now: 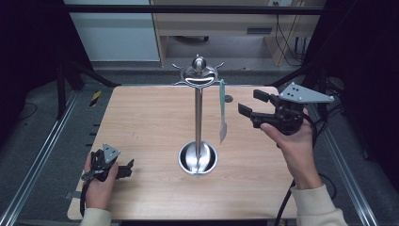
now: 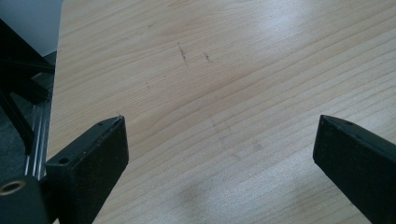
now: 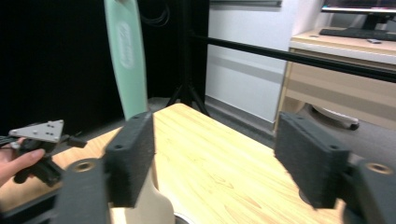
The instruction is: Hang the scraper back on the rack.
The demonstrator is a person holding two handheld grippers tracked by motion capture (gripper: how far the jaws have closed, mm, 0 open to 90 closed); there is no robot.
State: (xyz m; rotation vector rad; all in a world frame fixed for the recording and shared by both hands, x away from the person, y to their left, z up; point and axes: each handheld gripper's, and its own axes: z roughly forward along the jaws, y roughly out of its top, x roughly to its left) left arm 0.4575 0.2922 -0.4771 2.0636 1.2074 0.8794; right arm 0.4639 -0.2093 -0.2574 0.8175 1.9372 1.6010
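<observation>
We hold the right gripper with jaws apart and empty just beside the spatula, which hangs from the rack hook, while the left gripper, also released, rests idle on the table.

This is looking like a lab set up for recording, not a home or a shop. A bare wooden table is sitting inside a black frame, whose bar is running across above the table's far edge, and metal rails are lying on the grey floor along the table's left and right sides. Beyond the table, a pale desk is standing against the wall with cables hanging beside it. In the right gripper view, a monitor and keyboard are sitting on a desk beyond the table.
</observation>
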